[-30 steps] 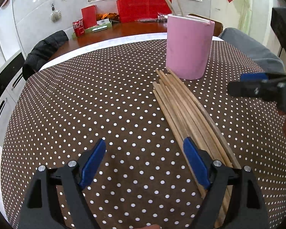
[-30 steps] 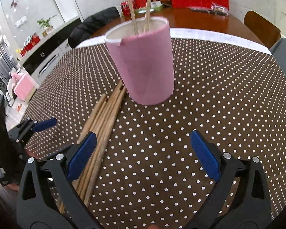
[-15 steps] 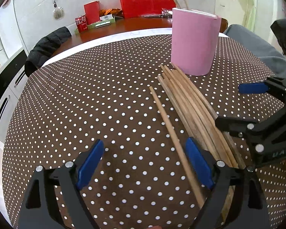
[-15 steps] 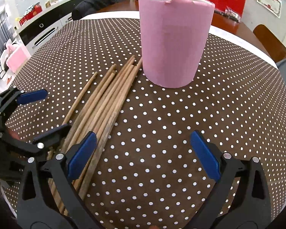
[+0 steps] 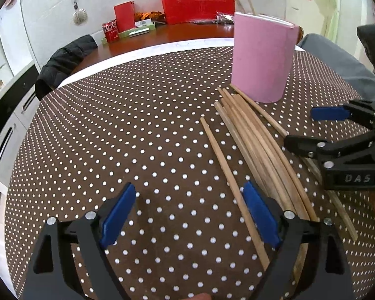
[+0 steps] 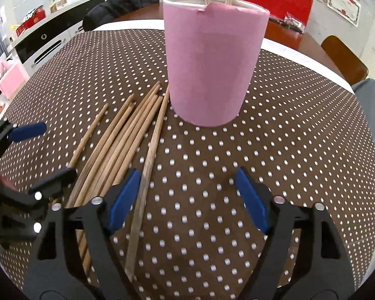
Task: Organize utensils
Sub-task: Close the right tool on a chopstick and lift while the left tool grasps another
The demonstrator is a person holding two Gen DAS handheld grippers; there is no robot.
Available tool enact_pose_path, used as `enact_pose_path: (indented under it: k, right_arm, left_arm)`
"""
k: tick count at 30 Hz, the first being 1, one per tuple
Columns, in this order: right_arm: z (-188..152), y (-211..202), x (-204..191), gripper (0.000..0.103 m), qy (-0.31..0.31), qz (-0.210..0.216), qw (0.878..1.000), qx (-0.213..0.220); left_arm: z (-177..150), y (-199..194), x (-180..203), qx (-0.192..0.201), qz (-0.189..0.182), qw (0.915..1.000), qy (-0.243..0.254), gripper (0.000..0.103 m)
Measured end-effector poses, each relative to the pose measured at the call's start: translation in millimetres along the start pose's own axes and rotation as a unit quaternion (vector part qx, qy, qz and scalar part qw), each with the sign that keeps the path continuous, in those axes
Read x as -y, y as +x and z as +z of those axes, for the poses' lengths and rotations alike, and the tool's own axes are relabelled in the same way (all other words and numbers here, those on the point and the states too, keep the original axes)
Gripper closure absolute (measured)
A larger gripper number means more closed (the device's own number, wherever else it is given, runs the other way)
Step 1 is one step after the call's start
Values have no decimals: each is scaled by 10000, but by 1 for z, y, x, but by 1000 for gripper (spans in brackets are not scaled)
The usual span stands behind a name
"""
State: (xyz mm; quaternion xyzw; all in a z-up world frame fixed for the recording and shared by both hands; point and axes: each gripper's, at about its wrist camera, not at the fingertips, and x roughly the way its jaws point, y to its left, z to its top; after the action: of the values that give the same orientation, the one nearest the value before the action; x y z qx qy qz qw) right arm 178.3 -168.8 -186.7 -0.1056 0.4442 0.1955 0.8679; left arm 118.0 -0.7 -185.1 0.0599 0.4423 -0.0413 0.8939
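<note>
While slim wooden chopsticks [image 6: 127,135] lie beside the pink cylinder [image 6: 210,62], both hand-held grippers gape, right [image 6: 187,200] just narrowing.

Left gripper [image 5: 190,212]: angled downward, jaws wide apart, pads pressing on nothing. Right gripper [image 6: 187,195]: angled downward, jaws apart after just closing partway, pads gripping nothing. Both grippers sit side by side, fingertips near each other.

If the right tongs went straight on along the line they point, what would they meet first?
Probably the dotted tablecloth; the right tongs point downward, open, with one loose chopstick just inside the left pad. The pink holder stands beyond. Depth is unclear.
</note>
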Motion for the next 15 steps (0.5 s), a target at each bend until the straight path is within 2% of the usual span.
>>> enact_pose_path:
  k: [2,4,5,7,8,10,12,15]
  right_arm:
    - [6,3,0,33,42,21,10000,32]
    - [10,3,-1,50,39,35,10000,66]
    - [10,3,-3,55,-15,31,10000,82]
    - [15,5,-8,71,-107,67,9999,98]
    - [15,5,-13,76,-216,86,9997,112]
    - [12,4,-22,95,-404,134,9990,140]
    - [11,3,-29,97,-459,163,9987,143]
    - [8,-8,-21,97,-212,546,9978,297]
  left_arm:
    - [4,4,-5,-53,-148,9998,-145,16]
    - [8,7,-8,-51,-162,9997,-172,19]
    - [10,7,-8,-13,-168,9997,-159,24]
    - [14,7,-7,62,-202,9997,-93,50]
    - [15,7,-3,109,-254,9996,8,59]
    - [16,6,3,154,-327,9992,160,92]
    - [16,5,5,171,-406,9988,194,97]
    - [17,0,-3,323,-448,9985,-11,98]
